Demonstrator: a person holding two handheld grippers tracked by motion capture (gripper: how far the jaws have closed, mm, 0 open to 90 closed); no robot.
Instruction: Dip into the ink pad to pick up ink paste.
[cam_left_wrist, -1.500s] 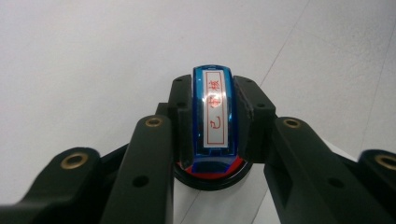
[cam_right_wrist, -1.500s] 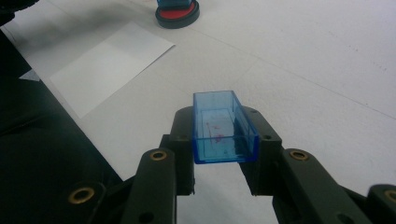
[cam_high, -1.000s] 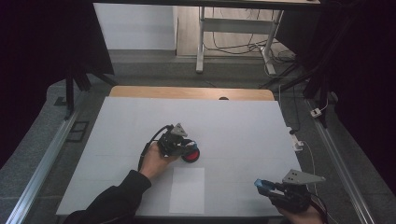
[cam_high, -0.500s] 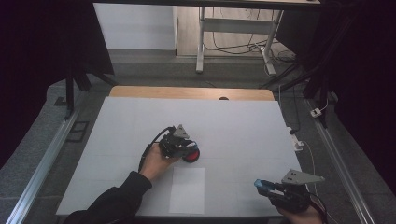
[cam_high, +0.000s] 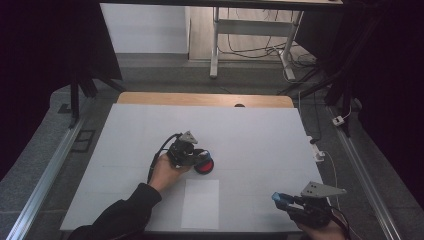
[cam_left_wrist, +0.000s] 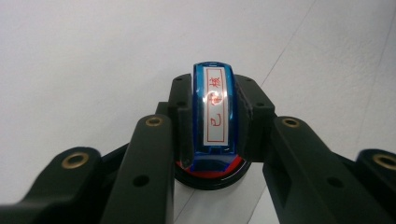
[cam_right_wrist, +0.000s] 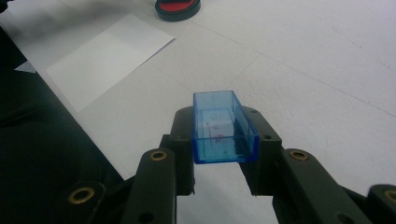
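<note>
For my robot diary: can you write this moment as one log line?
left gripper: shut on stamp, over ink pad | right gripper: shut on blue cap

1. Stamp (cam_left_wrist: 214, 114): glossy translucent blue plastic with a smooth white label.
2. Stamp cap (cam_right_wrist: 224, 128): clear blue plastic, glossy.
3. Ink pad (cam_right_wrist: 178, 8): shiny black rim.
4. Paper sheet (cam_high: 201, 203): matt white.
5. Table (cam_high: 260, 130): smooth matt white top, wooden far edge.

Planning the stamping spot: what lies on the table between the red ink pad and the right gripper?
A blank white paper sheet lies between the red ink pad and the right gripper, seen in the high view.
</note>
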